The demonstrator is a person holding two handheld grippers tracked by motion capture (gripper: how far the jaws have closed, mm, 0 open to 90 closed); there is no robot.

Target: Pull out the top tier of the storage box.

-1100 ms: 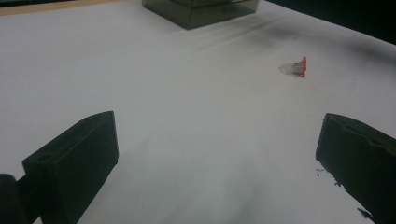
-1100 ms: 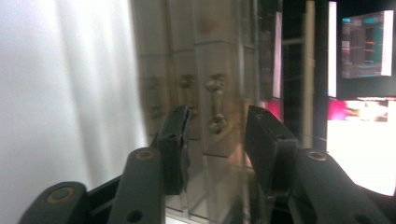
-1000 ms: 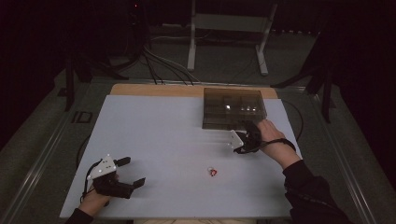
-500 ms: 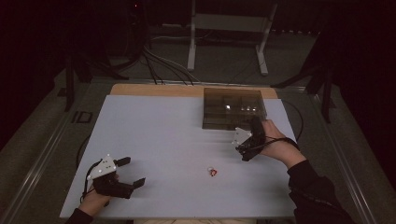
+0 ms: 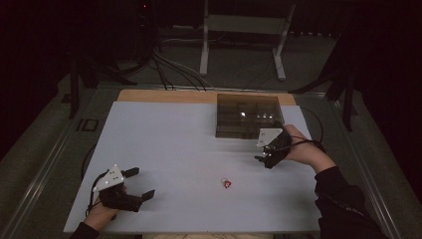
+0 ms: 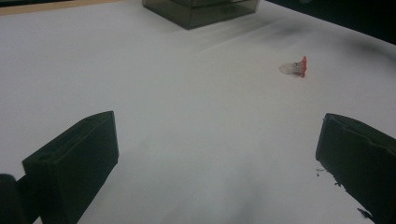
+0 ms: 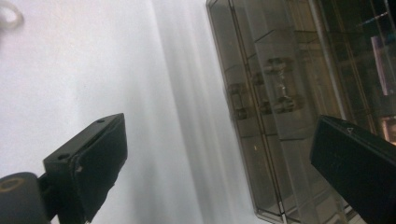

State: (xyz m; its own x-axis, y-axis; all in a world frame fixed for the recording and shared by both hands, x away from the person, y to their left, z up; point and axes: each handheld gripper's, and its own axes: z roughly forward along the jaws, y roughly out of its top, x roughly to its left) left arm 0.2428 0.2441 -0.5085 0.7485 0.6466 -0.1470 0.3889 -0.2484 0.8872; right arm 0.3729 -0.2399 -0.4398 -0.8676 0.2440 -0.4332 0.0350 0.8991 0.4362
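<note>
dim lab: white table (image 5: 189,149), floor cables (image 5: 169,59).

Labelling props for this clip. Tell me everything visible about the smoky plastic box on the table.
The smoky plastic box is a low, rectangular case of dark, see-through plastic, divided inside into compartments; the right gripper view shows small clear parts in some of them. Whether a lid covers it cannot be told. It sits flat at the far right of the white table surface, by the wooden strip. The right claw hovers just in front, open, not touching it.
</note>
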